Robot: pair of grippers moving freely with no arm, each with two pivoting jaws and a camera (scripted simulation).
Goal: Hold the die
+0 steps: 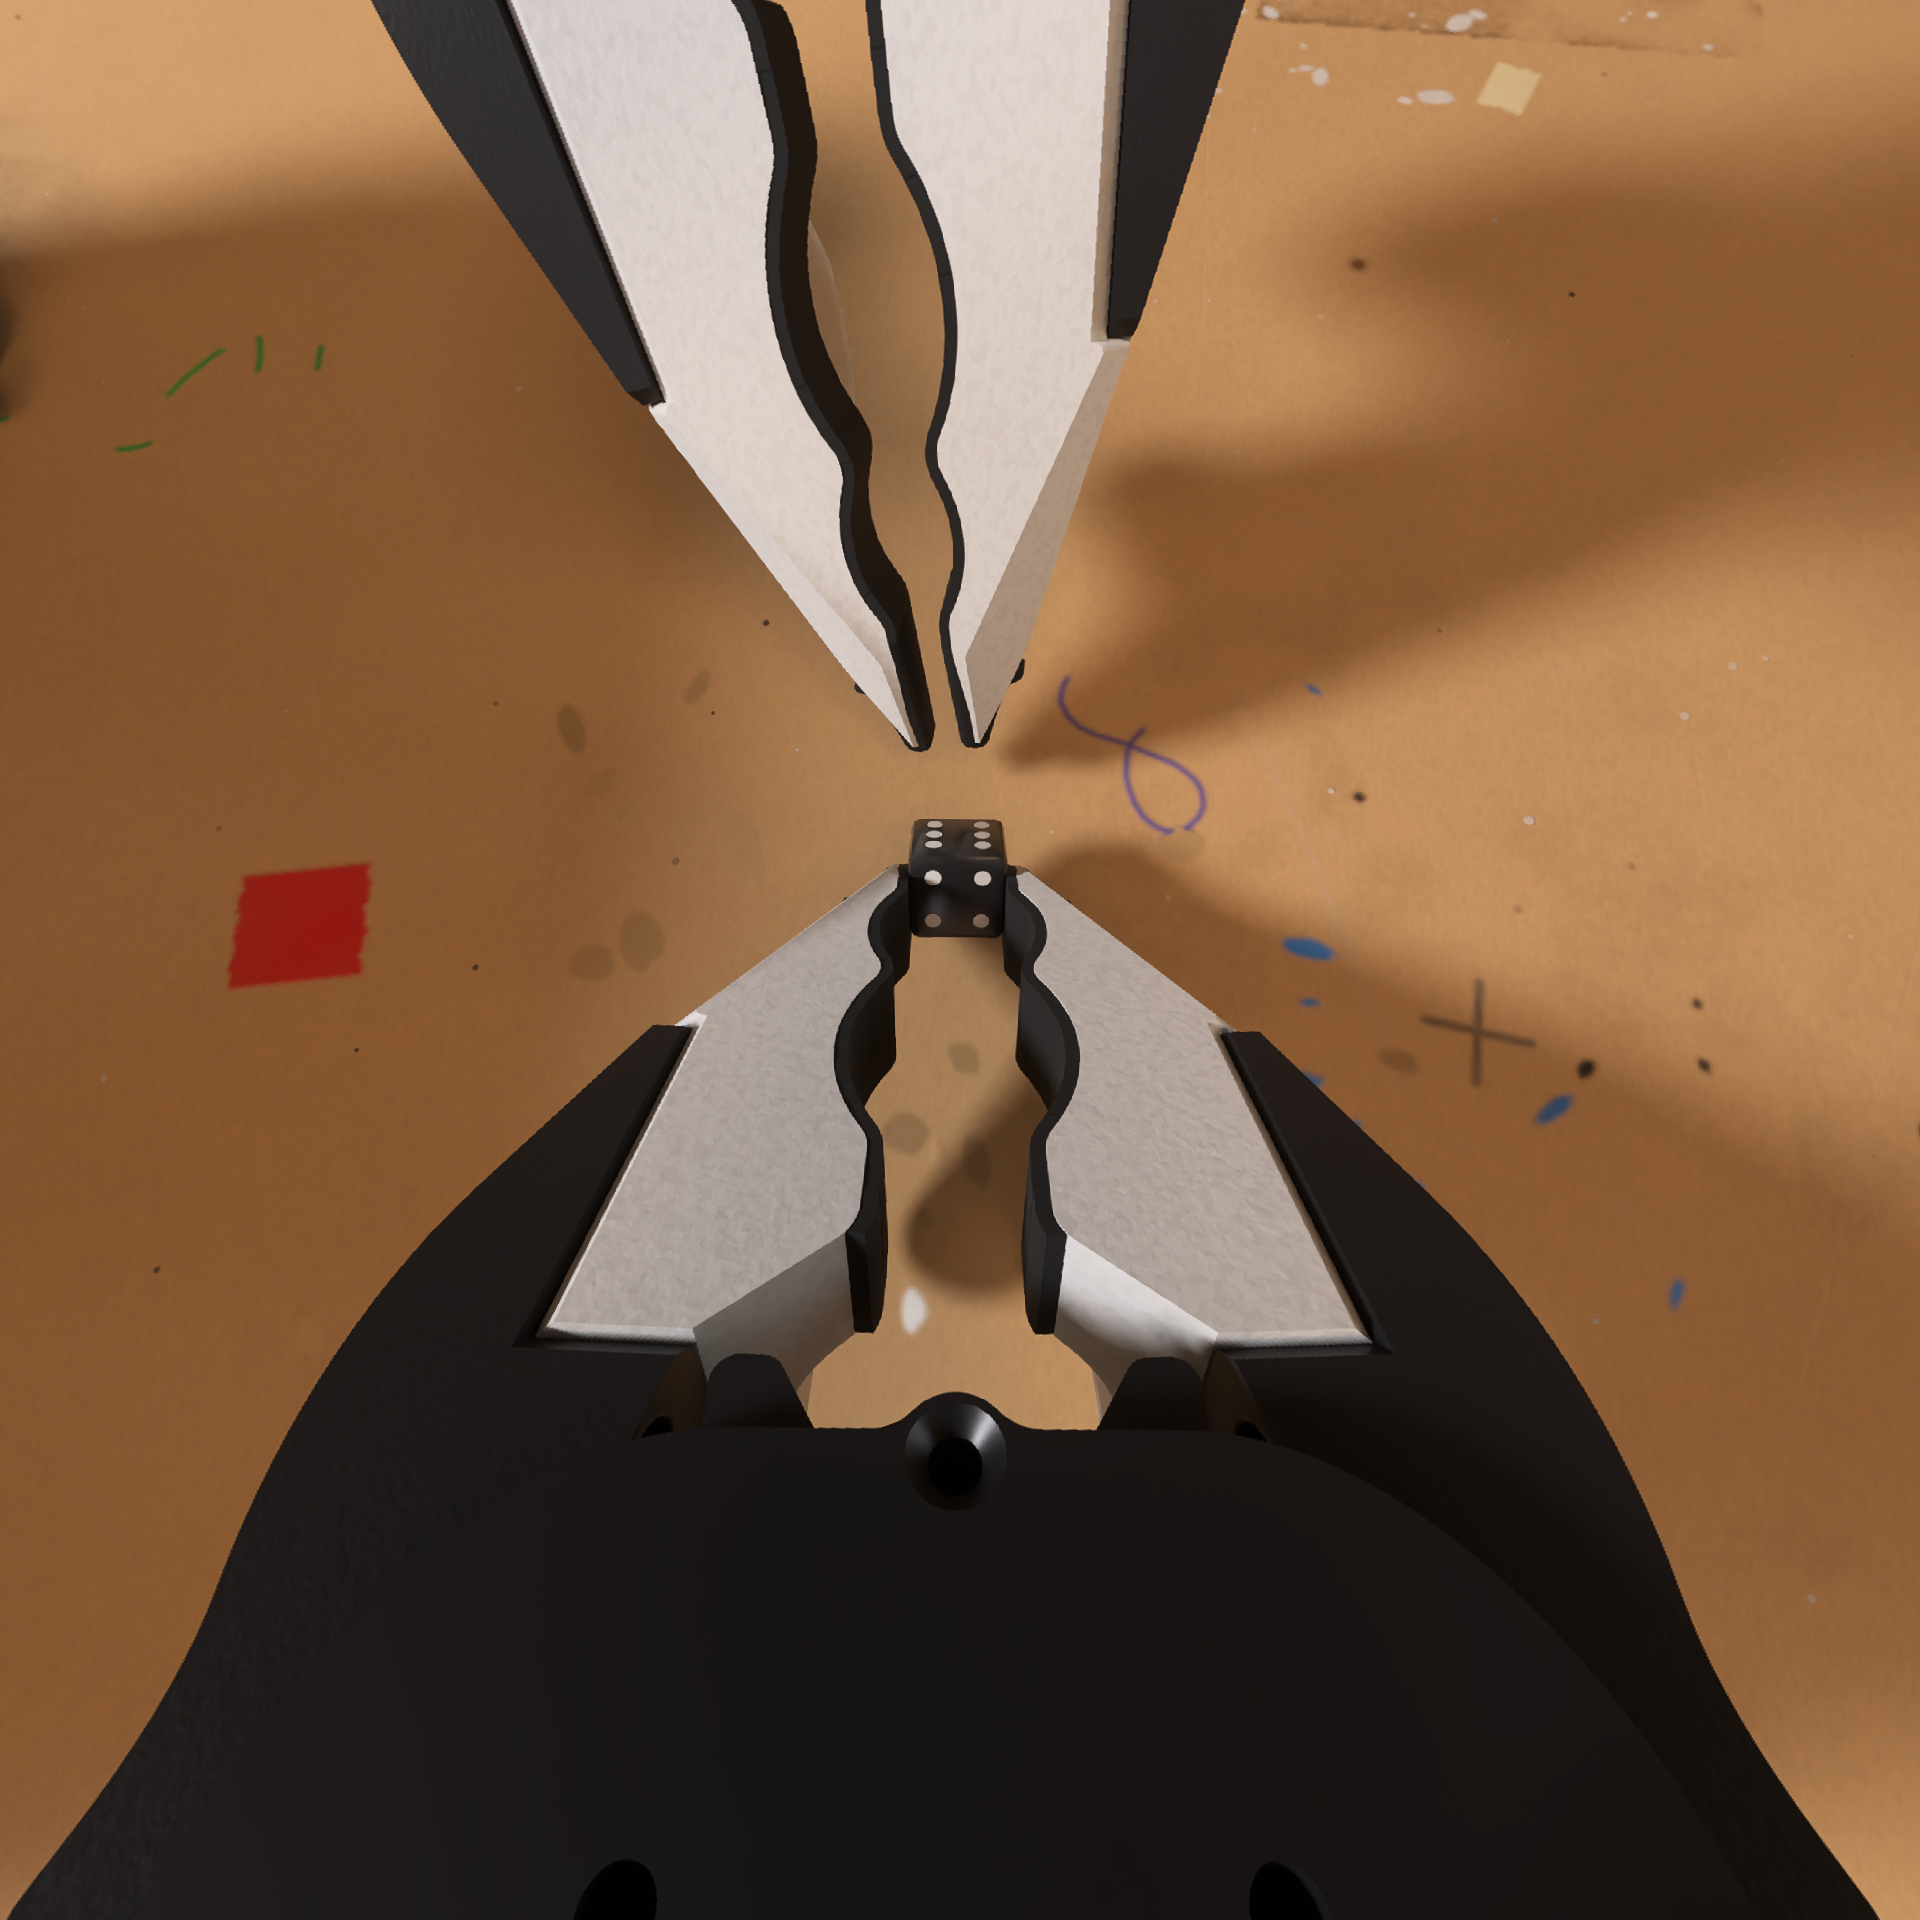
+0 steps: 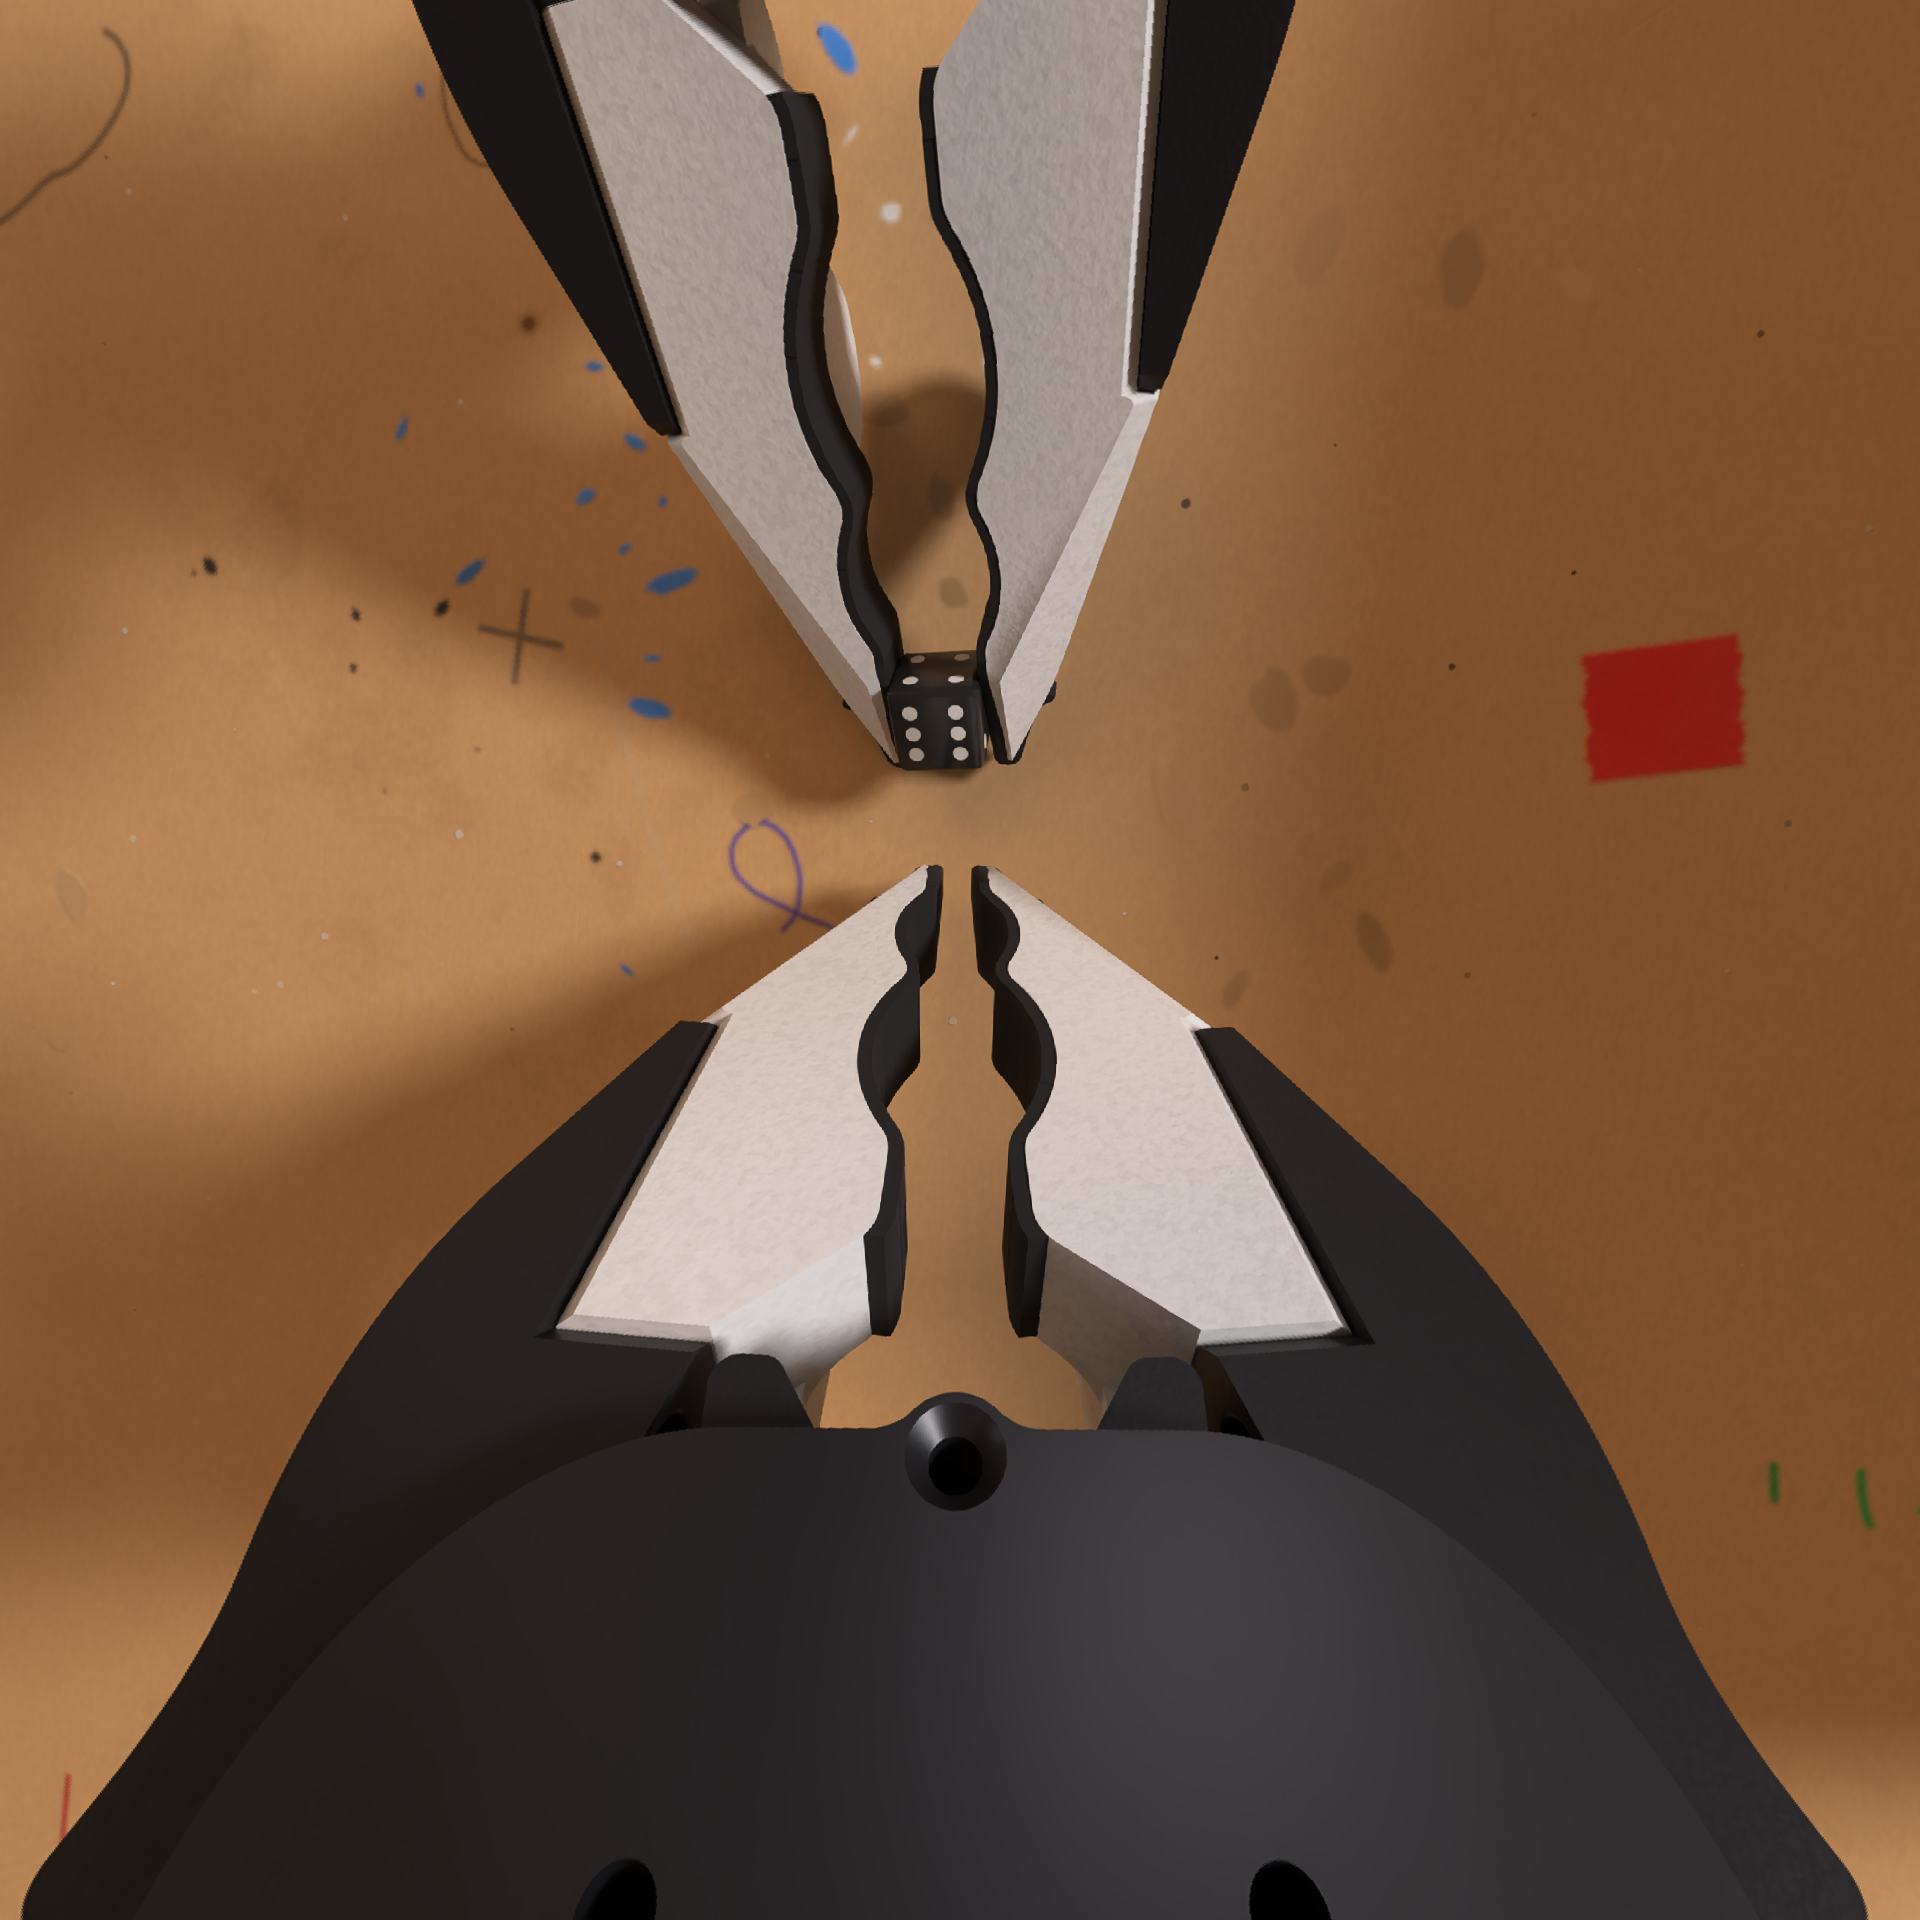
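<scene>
A small black die [image 1: 957,878] with white pips is pinched between the tips of my left gripper [image 1: 957,896], above the tan table. The die also shows in the right wrist view [image 2: 935,713], held at the tips of the left gripper [image 2: 940,727] opposite. My right gripper [image 2: 957,875] is shut and empty, its tips nearly touching, a short gap from the die. It faces the left gripper tip to tip and shows in the left wrist view [image 1: 945,740] just beyond the die.
The tan table top [image 1: 416,675] carries a red square patch [image 1: 299,925], blue paint flecks [image 1: 1307,948], a purple loop scribble [image 1: 1153,774], a grey cross mark [image 1: 1477,1034] and green strokes [image 1: 197,369]. Gripper shadows fall across it.
</scene>
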